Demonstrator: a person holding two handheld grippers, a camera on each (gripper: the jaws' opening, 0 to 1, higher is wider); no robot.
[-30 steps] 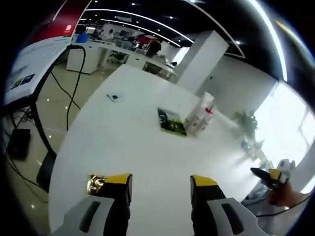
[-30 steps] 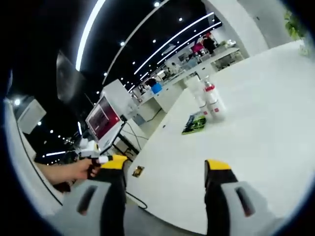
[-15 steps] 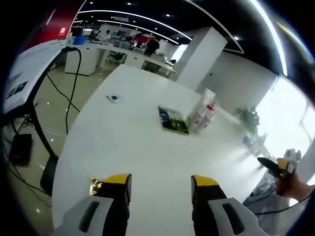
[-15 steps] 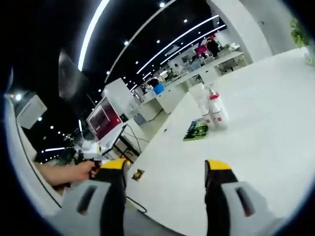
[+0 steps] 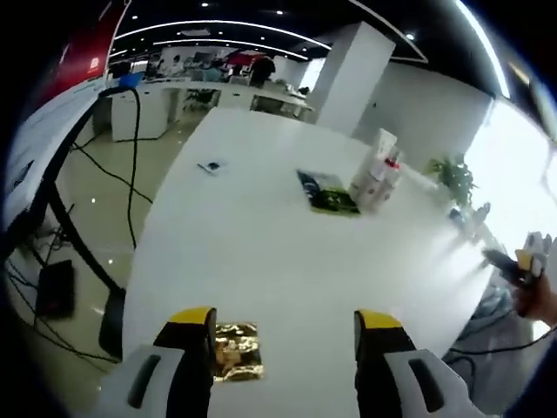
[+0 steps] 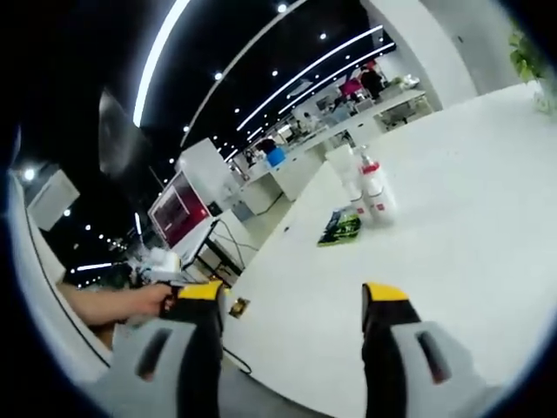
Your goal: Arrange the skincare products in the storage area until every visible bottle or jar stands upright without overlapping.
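Barely started, I'd say: both tongs (image 5: 283, 348) (image 6: 291, 326) gape empty, well short of the white red-capped bottles (image 5: 376, 174) beside the green leaflet (image 5: 326, 193) on the white worktop (image 5: 261, 261).

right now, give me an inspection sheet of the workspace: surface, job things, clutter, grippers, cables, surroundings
surface: large white table, mostly bare.
job's things: cluster of white skincare bottles with red caps, upright and close together at the far side; whether they touch cannot be told.
clutter: flat green printed leaflet beside the bottles; crumpled gold foil wrapper near the front edge; small flat dark item at the far left.
grippers: left hand-held gripper open, holding nothing, jaws above the table's near edge; right hand-held gripper open, holding nothing.
cables: black cables on the floor left of the table.
surroundings: open office with white column, potted plant, desks behind.
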